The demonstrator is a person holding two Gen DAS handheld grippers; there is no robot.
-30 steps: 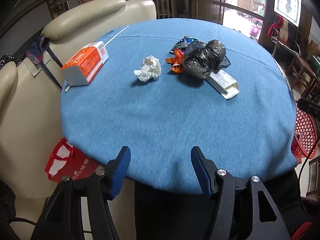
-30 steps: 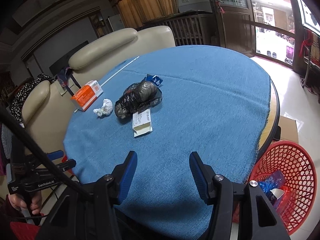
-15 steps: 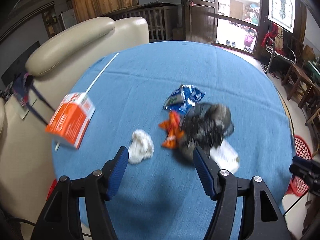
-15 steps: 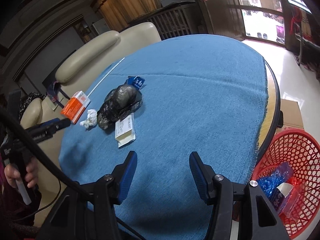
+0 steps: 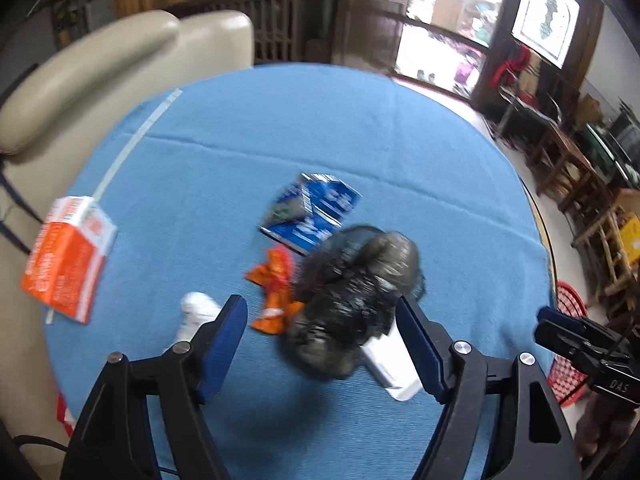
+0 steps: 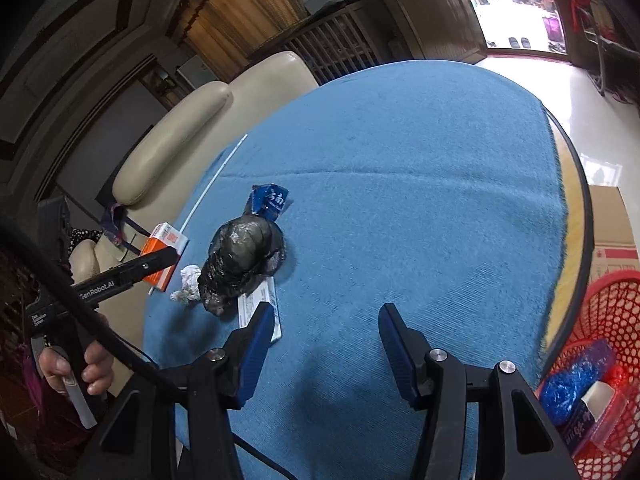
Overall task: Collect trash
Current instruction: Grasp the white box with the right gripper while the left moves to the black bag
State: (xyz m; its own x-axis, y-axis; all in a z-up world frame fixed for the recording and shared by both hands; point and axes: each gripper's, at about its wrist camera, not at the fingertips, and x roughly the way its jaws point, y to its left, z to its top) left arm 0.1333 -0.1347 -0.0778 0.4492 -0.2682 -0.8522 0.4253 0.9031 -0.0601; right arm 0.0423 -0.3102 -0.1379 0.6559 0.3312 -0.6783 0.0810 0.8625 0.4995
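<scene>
Black crumpled bag (image 5: 352,300) lies between your left gripper's (image 5: 320,344) spread fingers, untouched, while your right gripper (image 6: 324,340) hovers spread above blue cloth (image 6: 400,200).

Motion-blurred black bag (image 5: 356,300), half-hidden tissue (image 5: 195,314)

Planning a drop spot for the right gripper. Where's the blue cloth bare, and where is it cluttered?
Bare: the wide stretch of blue tablecloth from the black bag across to the rim by the red basket, plus the far half beyond the blue wrapper. Crowded: the sofa side, where the bag, white flat box, crumpled tissue, orange wrapper and orange carton cluster.
</scene>
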